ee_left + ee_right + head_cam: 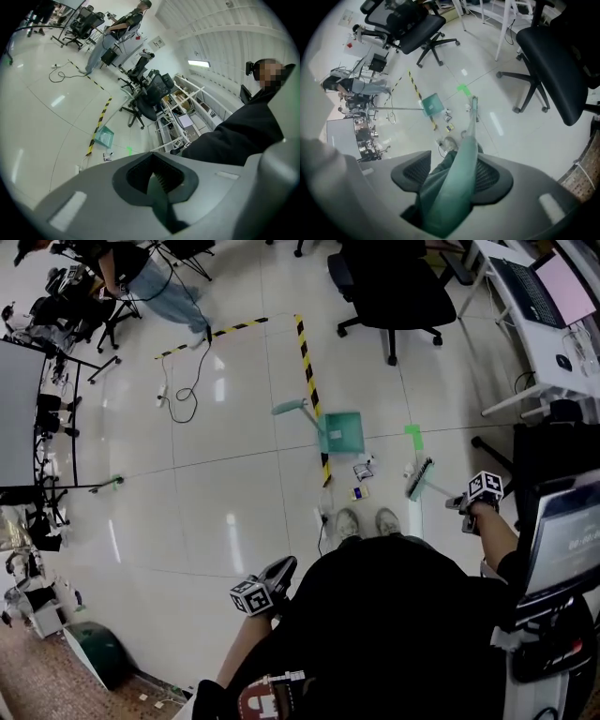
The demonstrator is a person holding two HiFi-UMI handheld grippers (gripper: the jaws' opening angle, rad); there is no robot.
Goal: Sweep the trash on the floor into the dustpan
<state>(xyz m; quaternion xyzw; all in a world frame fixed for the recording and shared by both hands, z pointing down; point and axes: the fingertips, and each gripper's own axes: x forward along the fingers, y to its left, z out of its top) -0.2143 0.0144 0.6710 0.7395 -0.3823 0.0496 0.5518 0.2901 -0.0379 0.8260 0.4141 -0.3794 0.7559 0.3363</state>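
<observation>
A teal dustpan (339,432) stands on the white floor beside the striped tape, its long handle (292,408) leaning left. Small pieces of trash (362,472) lie just in front of it, near my shoes (348,521). My right gripper (466,502) is shut on the teal broom handle (459,164). The broom head (419,478) rests on the floor right of the trash. My left gripper (272,579) hangs low at my left side, shut, with nothing in it. The left gripper view shows the dustpan (104,137) far off, and the right gripper view shows the dustpan (432,104) and trash (449,117).
Black-and-yellow tape (307,371) runs across the floor past the dustpan. A black office chair (394,287) stands behind it, a desk with a laptop (548,287) at the right. A cable (187,390) and a seated person (150,282) are at the far left. Green tape (412,432) marks the floor.
</observation>
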